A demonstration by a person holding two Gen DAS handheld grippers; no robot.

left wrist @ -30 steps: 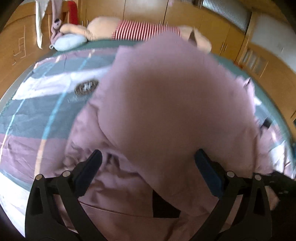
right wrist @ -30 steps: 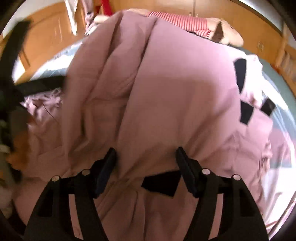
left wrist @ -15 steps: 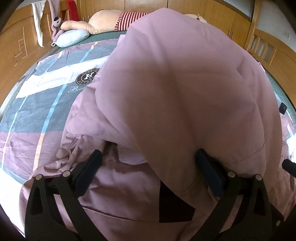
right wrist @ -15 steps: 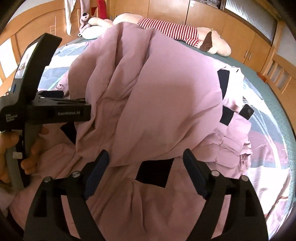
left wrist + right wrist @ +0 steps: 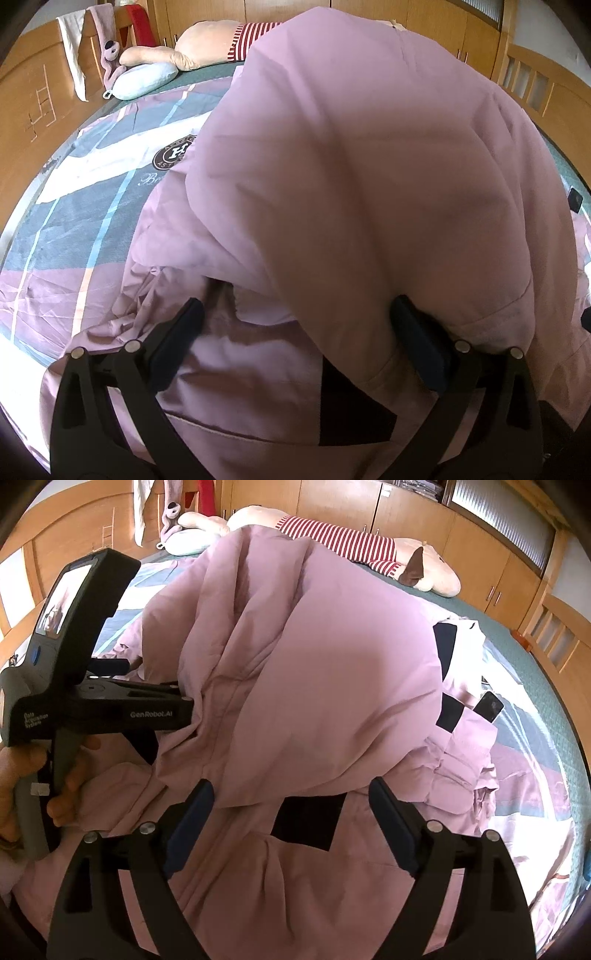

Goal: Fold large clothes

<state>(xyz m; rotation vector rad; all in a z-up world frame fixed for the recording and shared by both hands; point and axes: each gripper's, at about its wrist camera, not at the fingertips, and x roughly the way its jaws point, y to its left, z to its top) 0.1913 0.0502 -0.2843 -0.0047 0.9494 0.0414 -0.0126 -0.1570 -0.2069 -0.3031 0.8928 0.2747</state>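
My big pink coat [image 5: 325, 672] lies in a puffy heap in the middle of the bed [image 5: 546, 686]. My right claw [image 5: 291, 812] is opening over its near hem, pinching nothing. My left claw [image 5: 295, 332] is spread wide too. I should pat the fold flat before grabbing again.

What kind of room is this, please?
Most likely a bedroom: a bed with a patterned cover, a pillow near its wooden headboard, and wooden wardrobes behind.
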